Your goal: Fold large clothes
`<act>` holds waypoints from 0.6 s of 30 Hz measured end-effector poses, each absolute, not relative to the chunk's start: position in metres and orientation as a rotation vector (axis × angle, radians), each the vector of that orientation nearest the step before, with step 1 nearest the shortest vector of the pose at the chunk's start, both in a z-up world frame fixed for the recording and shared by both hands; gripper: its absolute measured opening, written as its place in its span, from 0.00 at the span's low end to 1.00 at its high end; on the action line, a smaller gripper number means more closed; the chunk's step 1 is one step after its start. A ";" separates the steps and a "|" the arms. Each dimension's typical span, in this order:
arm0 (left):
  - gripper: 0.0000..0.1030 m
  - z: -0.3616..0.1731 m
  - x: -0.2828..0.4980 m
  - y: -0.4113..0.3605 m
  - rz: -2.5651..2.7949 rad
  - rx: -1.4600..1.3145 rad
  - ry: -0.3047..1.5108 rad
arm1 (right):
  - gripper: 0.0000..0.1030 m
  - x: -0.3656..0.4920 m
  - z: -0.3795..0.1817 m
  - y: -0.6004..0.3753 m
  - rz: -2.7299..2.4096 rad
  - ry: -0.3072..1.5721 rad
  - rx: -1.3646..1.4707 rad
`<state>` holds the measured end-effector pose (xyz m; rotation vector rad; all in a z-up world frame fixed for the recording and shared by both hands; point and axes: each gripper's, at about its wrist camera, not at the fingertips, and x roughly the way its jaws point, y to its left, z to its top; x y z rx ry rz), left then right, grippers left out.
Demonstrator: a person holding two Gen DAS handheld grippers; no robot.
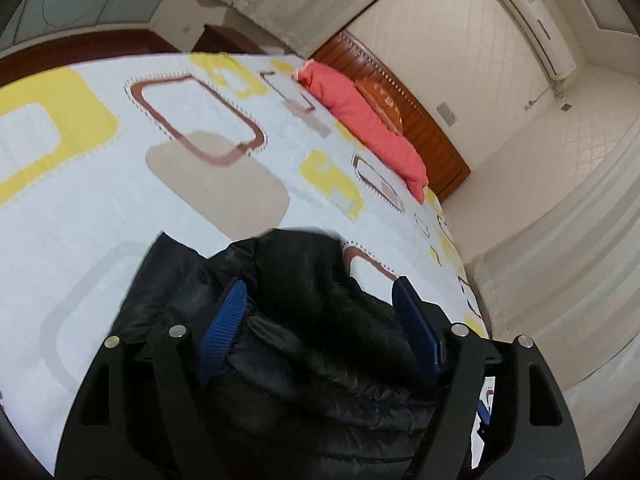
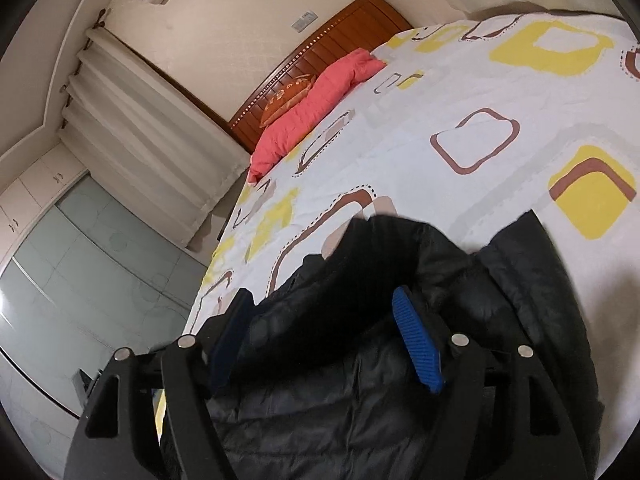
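Grippers both sit spread over the black puffer jacket point(image 1: 304, 344), bunched at the near edge of the patterned bedspread point(image 1: 120, 184): left gripper point(image 1: 320, 320), right gripper point(image 2: 324, 332). Judged pre-grasp; next, close on fabric and spread it flat.

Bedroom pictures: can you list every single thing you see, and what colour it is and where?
puffer jacket: 1, black, on the bed's near part, bunched between both sets of jaws
bedsheet: 1, white with yellow, brown and beige squares, covering the bed
quilt: 1, coral pink, rolled along the headboard
cushion: 1, orange patterned, against the headboard behind the quilt
headboard: 1, reddish-brown wood, at the bed's far end
curtains: 1 set, cream, beside the headboard
air conditioner: 1, white, high on the wall
wardrobe: 1, pale green glass doors, past the curtains
left gripper: 1, black with blue pads, jaws open around jacket
right gripper: 1, same, jaws open around jacket
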<state>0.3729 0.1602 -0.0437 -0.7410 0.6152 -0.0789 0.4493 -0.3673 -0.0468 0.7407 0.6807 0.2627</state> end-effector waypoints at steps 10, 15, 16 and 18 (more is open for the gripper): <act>0.73 -0.054 0.394 0.128 -0.073 -0.493 0.704 | 0.69 0.476 -0.051 -0.315 0.216 0.775 0.506; 0.73 -0.078 0.429 0.131 -0.030 -0.492 0.759 | 0.69 0.511 -0.055 -0.285 0.178 0.806 0.350; 0.73 -0.083 0.435 0.132 -0.018 -0.492 0.771 | 0.69 0.517 -0.058 -0.280 0.166 0.813 0.314; 0.73 -0.093 0.444 0.130 0.008 -0.462 0.807 | 0.69 0.528 -0.068 -0.271 0.138 0.842 0.252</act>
